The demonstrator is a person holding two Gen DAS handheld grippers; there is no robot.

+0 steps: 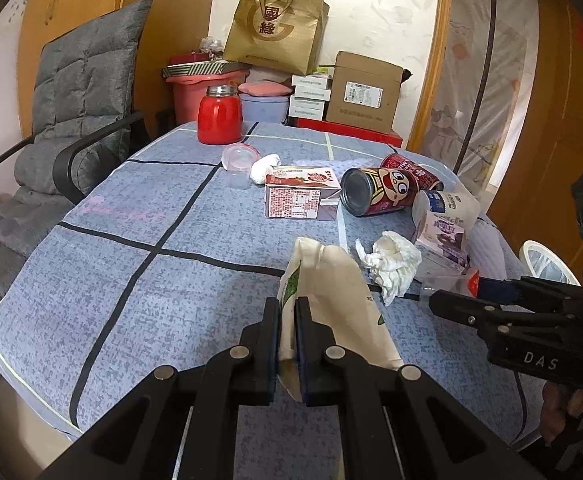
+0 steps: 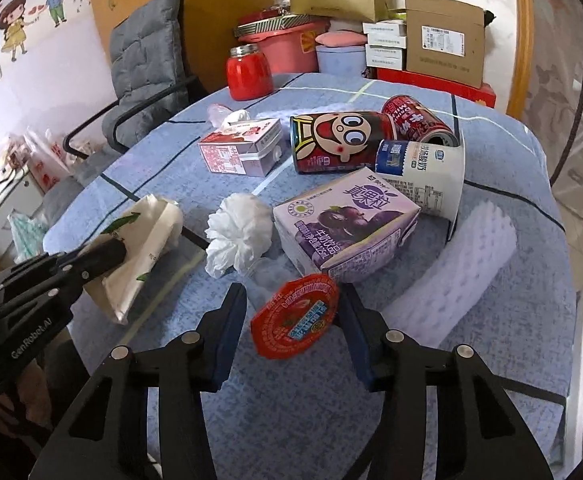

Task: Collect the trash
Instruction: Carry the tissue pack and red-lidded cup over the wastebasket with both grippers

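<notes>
A white tissue pack with green print is clamped between the narrow jaws of the left claw. Only the right wrist view shows a red-lidded jelly cup between the wide jaws of the right claw; contact cannot be told. Beyond lie crumpled tissue and a purple carton; bare cloth is seen leftward.

table – tissue wad left of carton | cans behind carton | jar at far edge

Left gripper clamped on a cream tissue packet above a blue checked tablecloth; crumpled tissue, cartoon can, strawberry milk carton beyond.
</notes>
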